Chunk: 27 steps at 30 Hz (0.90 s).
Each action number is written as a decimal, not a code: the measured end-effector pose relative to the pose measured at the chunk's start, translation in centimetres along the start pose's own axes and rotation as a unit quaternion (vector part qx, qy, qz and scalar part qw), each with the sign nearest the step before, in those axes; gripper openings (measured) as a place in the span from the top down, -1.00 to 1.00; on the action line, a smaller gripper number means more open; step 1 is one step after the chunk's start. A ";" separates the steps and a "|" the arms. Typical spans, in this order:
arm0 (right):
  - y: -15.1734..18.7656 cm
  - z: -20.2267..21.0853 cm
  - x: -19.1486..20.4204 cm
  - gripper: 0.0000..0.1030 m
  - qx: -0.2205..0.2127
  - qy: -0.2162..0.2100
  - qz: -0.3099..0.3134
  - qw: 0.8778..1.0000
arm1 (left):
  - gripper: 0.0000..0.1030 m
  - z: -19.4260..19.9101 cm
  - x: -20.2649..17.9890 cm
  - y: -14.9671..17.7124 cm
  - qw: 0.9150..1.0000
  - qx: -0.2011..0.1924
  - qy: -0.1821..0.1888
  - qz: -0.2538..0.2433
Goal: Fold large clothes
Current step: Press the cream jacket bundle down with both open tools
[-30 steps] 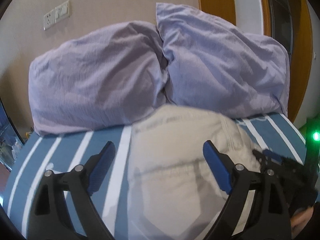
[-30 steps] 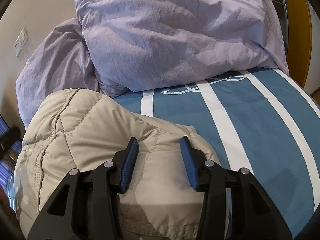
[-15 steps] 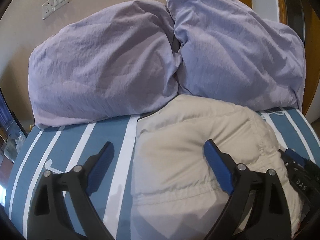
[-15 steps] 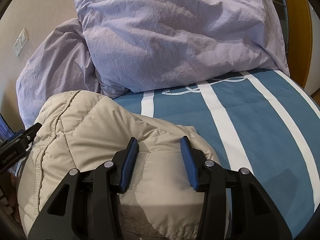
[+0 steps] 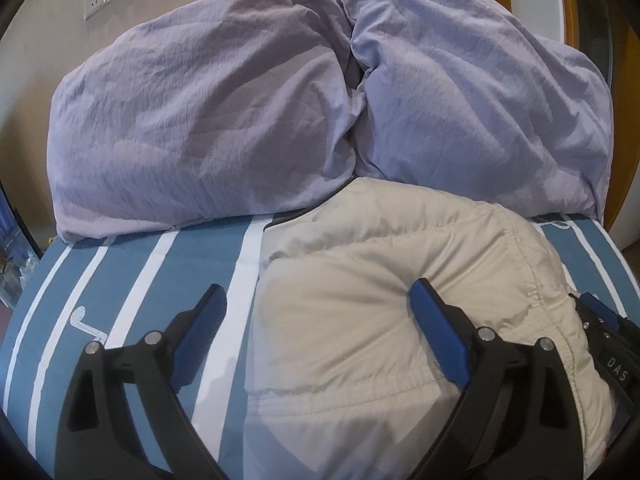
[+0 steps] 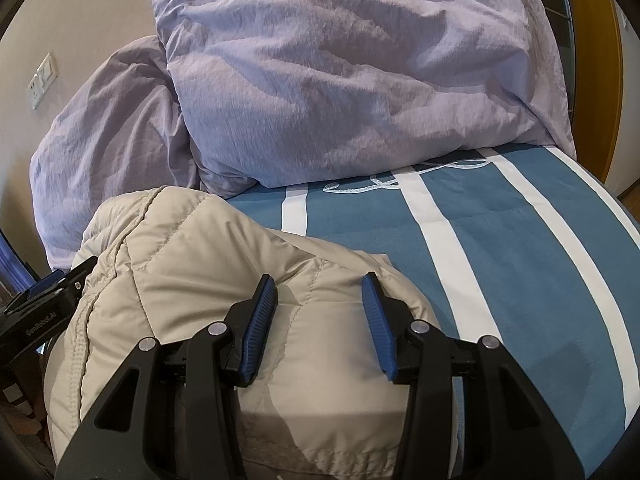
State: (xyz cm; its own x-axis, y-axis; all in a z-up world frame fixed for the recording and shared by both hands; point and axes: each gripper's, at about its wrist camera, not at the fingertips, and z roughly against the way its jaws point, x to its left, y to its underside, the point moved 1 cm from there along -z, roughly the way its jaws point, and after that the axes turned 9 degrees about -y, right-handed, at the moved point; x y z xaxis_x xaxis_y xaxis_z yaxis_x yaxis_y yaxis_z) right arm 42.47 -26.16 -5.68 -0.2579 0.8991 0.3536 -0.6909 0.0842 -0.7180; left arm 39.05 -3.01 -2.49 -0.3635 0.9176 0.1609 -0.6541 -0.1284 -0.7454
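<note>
**A:** Status on the jacket?

**B:** The beige puffer jacket (image 5: 384,280) lay bundled on the blue-and-white striped bedcover (image 5: 132,280), its far end up against the two lavender pillows (image 5: 200,120). From my left wrist view its long axis ran from near me toward the pillows, roughly parallel to the stripes. The rounded stitched seam curved over the right side. I couldn't tell collar from hem (too bunched).

**A:** Left tool?

**B:** My left gripper (image 5: 316,320) had its jaws spread wide. The left finger was over bare bedcover, the right finger (image 5: 436,332) over the jacket, so the jacket's left edge sat between them. I couldn't see either pad pressing on the fabric.

**A:** Right?

**B:** My right gripper (image 6: 318,320) had a narrower gap, and sat over the jacket's near right part. Quilted fabric showed in the gap, with a small ridge between the tips. I couldn't confirm a pinch from that view, so I can't call it a grip.

**A:** Can they see each other?

**B:** Yes. The right tool's body showed at the right edge of the left view, beside the jacket.
</note>
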 end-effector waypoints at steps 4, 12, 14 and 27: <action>0.0 0.0 -0.1 0.08 0.001 -0.001 0.000 1.000 | -0.83 -0.3 0.1 0.1 1.000 0.002 0.001 0.002; -0.1 0.0 0.0 0.07 0.001 -0.001 0.000 1.000 | -0.83 -0.7 0.3 0.1 1.000 0.008 0.009 0.009; -0.1 0.0 0.0 0.07 0.001 -0.002 0.000 1.000 | -0.83 -0.7 0.3 0.1 1.000 0.008 0.011 0.011; -0.1 0.1 0.0 0.07 0.000 -0.003 0.000 1.000 | -0.88 -0.4 0.9 0.2 1.000 0.005 0.008 0.021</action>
State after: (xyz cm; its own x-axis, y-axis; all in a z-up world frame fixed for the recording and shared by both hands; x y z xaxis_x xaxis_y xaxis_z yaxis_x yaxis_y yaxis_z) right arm 42.47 -26.18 -5.57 -0.2612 0.8967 0.3572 -0.6911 0.0846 -0.7178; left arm 38.84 -2.08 -2.78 -0.3796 0.9174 0.1198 -0.6460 -0.1701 -0.7441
